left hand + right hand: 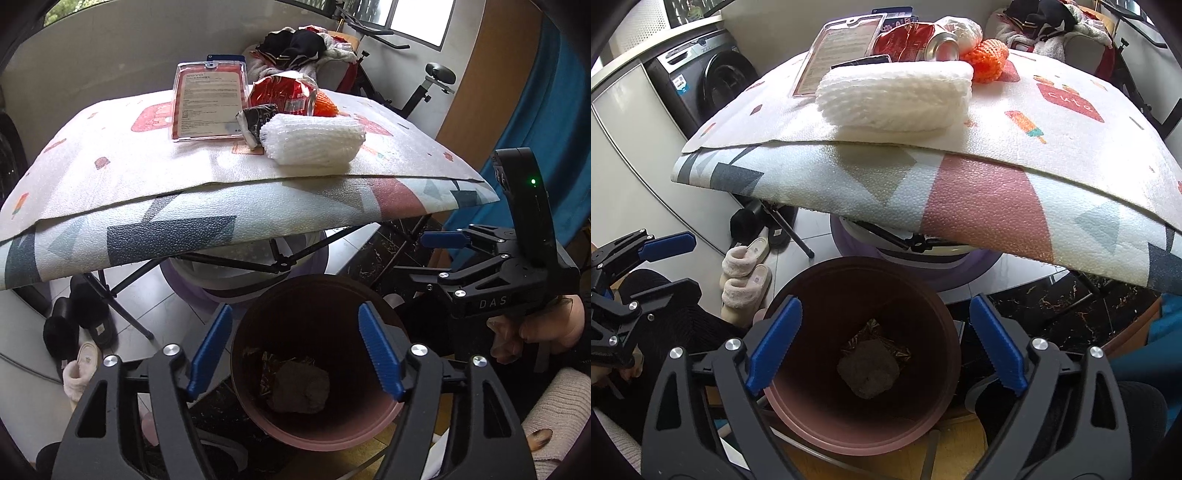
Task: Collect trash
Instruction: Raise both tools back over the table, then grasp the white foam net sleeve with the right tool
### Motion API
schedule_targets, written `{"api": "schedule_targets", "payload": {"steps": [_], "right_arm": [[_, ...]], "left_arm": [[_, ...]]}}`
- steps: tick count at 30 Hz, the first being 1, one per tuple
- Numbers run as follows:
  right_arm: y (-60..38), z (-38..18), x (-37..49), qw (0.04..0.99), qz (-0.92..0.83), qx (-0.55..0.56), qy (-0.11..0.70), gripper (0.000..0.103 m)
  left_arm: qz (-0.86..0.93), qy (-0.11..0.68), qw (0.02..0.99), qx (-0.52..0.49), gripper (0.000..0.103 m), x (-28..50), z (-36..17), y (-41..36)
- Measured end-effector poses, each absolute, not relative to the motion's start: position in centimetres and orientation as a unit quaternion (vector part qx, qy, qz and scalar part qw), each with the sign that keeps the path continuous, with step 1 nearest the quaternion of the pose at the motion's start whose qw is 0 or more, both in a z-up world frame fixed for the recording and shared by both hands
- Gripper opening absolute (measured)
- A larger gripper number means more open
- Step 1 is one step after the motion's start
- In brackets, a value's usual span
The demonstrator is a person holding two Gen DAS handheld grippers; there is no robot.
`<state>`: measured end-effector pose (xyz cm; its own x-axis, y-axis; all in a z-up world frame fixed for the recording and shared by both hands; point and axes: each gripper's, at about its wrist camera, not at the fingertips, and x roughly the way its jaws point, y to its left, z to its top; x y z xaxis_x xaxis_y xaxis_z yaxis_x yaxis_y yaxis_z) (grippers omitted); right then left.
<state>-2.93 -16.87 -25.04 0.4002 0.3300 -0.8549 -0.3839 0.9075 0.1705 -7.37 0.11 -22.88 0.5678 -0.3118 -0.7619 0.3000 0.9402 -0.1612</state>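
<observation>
Cluttered household space filled the left wrist view: a folding table under a patterned foam mat stood ahead, with an exercise bike and a heap of clothes behind it. On the mat lay the trash yet to be gathered: a white foam net sleeve, a crushed red can, a dark wrapper, an orange net and a clear plastic package. Below the table edge sat the brown bin, with a grey crumpled wad and a foil scrap already at its bottom. The left gripper hung over the bin mouth, fingers spread wide with nothing between them. To its right the right gripper, held in a hand, also showed parted fingers.

From the right wrist view, a washing machine stood at the back left and slippers lay on the floor. The right gripper was likewise spread and empty above the bin, the wad lying directly below. The foam sleeve sat nearest, close to the mat's front edge.

Both drops looked finished, so the next reach probably goes to the sleeve. It should be approached from above, pinched across its narrow width, squeezed gently since it will compress, and lifted clear before swinging to the bin.
</observation>
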Motion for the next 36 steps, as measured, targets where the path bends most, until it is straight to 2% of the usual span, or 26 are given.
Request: {"api": "schedule_targets", "payload": {"steps": [4,9,23,26,32,36], "right_arm": [[-16.7,-24.8,-3.0,0.838,0.212,-0.031,0.503,0.094],[-16.8,-23.5,-2.2,0.842,0.217,-0.022,0.493,0.096],[-13.6,-16.9,7.9,0.887,0.221,-0.014,0.405,0.097],[-11.9,-16.8,9.2,0.886,0.23,-0.052,0.4,0.097],[-8.8,-18.6,9.4,0.854,0.261,-0.21,0.399,0.097],[-9.2,-20.1,10.3,0.838,0.269,-0.238,0.411,0.095]], "left_arm": [[-0.148,0.426,0.893,-0.005,0.088,-7.3,-22.5,0.6],[-0.109,0.421,0.901,-0.018,0.096,-6.9,-21.7,1.9],[-0.047,0.396,0.916,-0.036,0.097,-3.0,-17.3,5.5],[-0.04,0.397,0.916,-0.032,0.097,-2.3,-16.8,5.8],[-0.034,0.404,0.913,-0.037,0.097,-1.2,-16.5,6.4],[-0.036,0.407,0.912,-0.035,0.097,-0.7,-16.5,6.3]]}}
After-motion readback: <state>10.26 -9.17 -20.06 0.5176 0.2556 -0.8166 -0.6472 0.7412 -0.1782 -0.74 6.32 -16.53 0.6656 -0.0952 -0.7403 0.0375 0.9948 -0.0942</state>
